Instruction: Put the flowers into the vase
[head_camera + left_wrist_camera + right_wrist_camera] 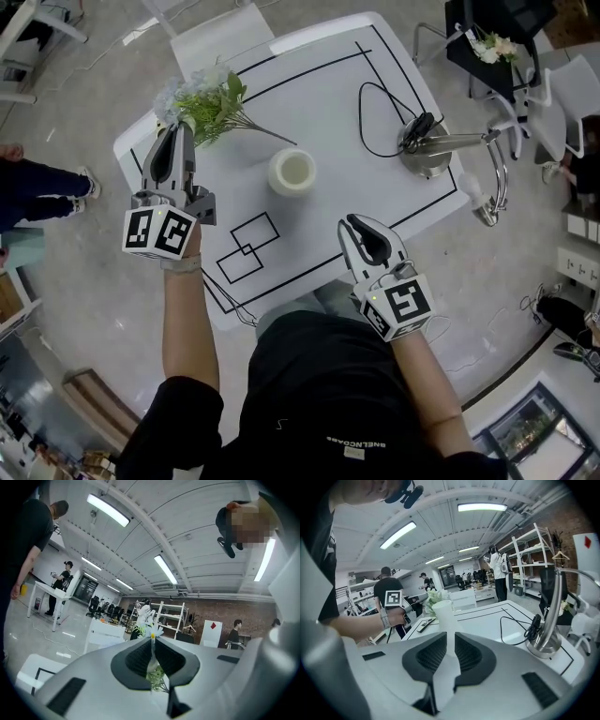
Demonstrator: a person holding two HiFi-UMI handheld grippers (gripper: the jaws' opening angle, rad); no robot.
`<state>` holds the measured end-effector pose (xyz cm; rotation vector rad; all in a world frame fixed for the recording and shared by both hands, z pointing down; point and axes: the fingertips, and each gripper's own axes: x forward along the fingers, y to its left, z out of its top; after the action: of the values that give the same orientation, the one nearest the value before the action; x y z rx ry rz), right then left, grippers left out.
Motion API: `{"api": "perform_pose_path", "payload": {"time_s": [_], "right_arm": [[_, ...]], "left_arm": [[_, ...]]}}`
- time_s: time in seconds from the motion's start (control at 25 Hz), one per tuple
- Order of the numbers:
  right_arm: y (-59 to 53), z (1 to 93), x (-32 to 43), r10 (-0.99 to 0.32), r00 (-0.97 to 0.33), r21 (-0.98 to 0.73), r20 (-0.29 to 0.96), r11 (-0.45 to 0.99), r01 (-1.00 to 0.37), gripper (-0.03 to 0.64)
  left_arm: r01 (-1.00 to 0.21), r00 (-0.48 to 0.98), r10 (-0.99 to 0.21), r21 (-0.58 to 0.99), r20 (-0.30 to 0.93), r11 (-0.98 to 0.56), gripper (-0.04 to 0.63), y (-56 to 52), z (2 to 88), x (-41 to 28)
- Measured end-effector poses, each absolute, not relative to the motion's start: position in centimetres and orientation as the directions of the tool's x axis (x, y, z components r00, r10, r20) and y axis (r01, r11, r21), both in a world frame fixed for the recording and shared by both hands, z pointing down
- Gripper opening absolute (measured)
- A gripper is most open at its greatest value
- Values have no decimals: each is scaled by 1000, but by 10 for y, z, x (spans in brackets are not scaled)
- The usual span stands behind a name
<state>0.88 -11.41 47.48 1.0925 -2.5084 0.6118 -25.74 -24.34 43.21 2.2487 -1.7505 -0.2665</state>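
Head view puts the flowers [204, 101] at the far left corner of the bench [328, 103], pinched in your left tool [178, 129]. Their long axis runs across the bench: pale blooms toward the outer corner, bare stem ends pointing right toward the vase [292, 172] and stopping short of it. Left gripper view shows the jaws closed on one thin stem [153, 653] that stands upright between them, with a daisy [152, 633] just above the tips and leaves below.

The vase stands upright, mouth up, near the bench's middle, apart from both tools. Your right tool [351, 225] hovers over the near edge, aimed at the vase; right gripper view shows its jaws a narrow gap apart with nothing between them.

The shirt print [352, 439] is too small to read. Black overlapping rectangles [248, 247] mark the bench top. A metal stand [427, 155] with a looping black cable [370, 117] stands right of the vase — off to the side, not between flowers and vase. A white chair [220, 37] sits beyond the far edge.
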Motion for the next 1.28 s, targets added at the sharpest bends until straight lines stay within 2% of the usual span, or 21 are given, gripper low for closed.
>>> {"api": "perform_pose_path", "payload": {"time_s": [1.28], "right_arm": [[-102,448,13,-602,-697,-258,390,655,-710,37]], "left_arm": [[-963,247,-944,55,-220,-265,28,-211,232,-247]]}}
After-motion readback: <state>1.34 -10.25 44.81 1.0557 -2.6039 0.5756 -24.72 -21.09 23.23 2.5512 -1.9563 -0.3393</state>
